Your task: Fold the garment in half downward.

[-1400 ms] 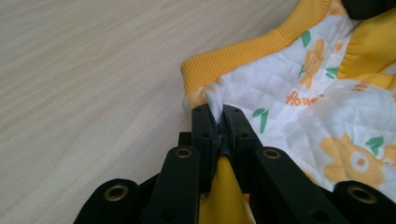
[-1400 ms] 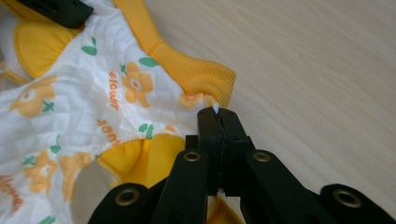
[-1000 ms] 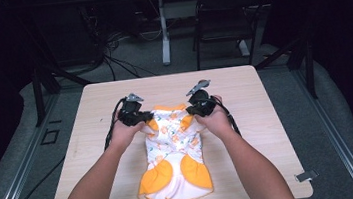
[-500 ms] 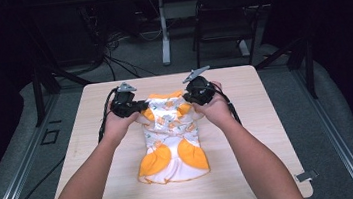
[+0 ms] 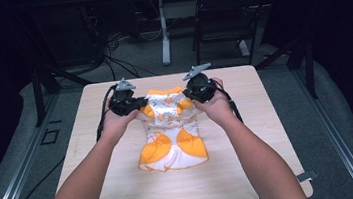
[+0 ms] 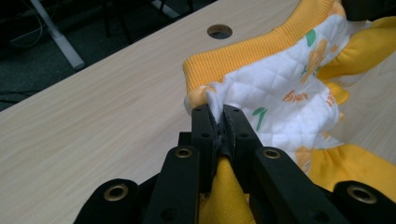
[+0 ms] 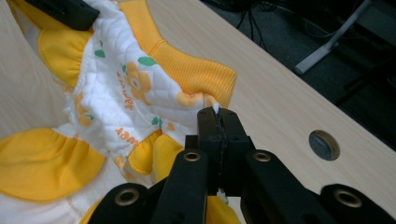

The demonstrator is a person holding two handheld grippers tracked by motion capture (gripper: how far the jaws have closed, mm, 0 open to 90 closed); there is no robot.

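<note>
Both grippers have carried the quilted white-and-orange baby garment (image 5: 170, 130) farther up the pale wood-grain table (image 5: 124, 186). Left gripper (image 6: 219, 122) and right gripper (image 7: 217, 122) each pinch its ribbed orange collar corners, jaws clamped. Beyond, dark carpet, cables and a chair (image 5: 220, 19).

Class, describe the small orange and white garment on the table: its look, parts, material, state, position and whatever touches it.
The garment is a small quilted white piece printed with orange flowers and green leaves, trimmed with a ribbed orange band at its far edge and gathered orange panels lower down. It looks soft and padded. It lies partly spread, somewhat bunched, on the light wooden table. The left hand-held gripper and the right hand-held gripper each pinch its fabric near the ribbed band, one at each side.
</note>
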